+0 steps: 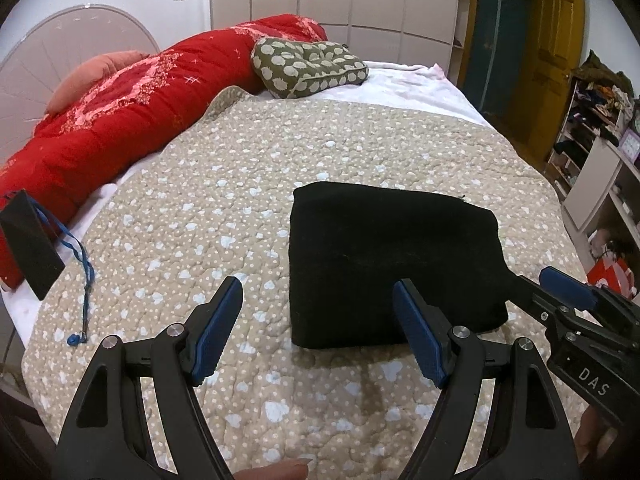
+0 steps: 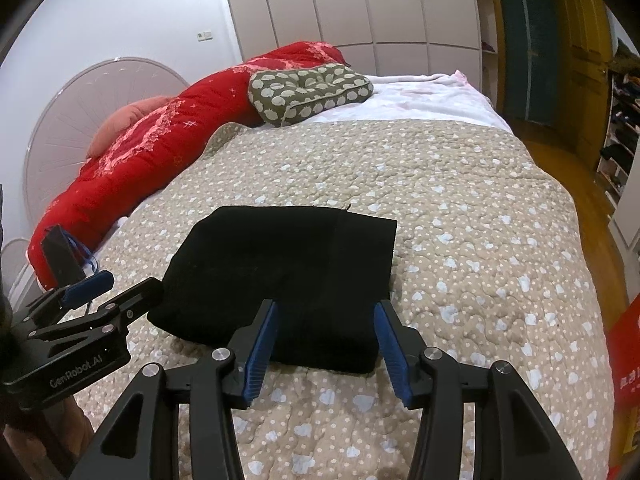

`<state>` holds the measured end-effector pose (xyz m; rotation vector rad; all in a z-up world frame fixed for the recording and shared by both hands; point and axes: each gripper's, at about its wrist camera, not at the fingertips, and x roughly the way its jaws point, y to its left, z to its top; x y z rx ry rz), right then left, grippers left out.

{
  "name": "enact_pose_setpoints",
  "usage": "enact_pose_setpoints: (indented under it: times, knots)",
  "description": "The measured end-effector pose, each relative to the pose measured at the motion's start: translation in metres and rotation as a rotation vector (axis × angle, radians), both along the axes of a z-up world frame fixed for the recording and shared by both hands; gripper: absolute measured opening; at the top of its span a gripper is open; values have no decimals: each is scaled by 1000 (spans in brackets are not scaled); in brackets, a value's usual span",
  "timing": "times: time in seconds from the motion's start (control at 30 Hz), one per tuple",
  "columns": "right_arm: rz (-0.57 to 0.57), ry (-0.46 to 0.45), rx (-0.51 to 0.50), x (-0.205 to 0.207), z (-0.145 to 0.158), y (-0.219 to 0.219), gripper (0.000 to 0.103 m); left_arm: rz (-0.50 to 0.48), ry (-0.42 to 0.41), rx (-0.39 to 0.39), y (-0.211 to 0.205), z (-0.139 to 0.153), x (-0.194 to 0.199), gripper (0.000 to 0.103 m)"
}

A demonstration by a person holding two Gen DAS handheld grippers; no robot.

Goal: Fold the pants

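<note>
Left gripper (image 1: 318,326) marked "GenRobot.AI", right gripper (image 2: 326,342) marked "DAS". Both fingers spread wide, empty. Folded black pants (image 1: 392,260) lie on the bed (image 1: 224,184).

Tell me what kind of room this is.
A bedroom, most likely: a bed with a quilted bedspread, a red duvet by the headboard, and tall wardrobe doors behind.

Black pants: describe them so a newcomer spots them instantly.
Start at the bed with the beige dotted quilt. The black pants lie near its front edge, folded into a thick rectangle. Nothing else on the quilt is plain black cloth.
</note>
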<state>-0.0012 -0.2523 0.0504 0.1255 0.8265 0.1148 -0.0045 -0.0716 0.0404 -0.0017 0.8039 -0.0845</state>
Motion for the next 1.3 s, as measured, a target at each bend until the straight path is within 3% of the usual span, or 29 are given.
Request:
enact_pose_setpoints:
  times: [1.3]
  knots:
    - [26, 19, 9, 0, -5, 7, 49, -12, 25, 5, -3, -7, -4, 78]
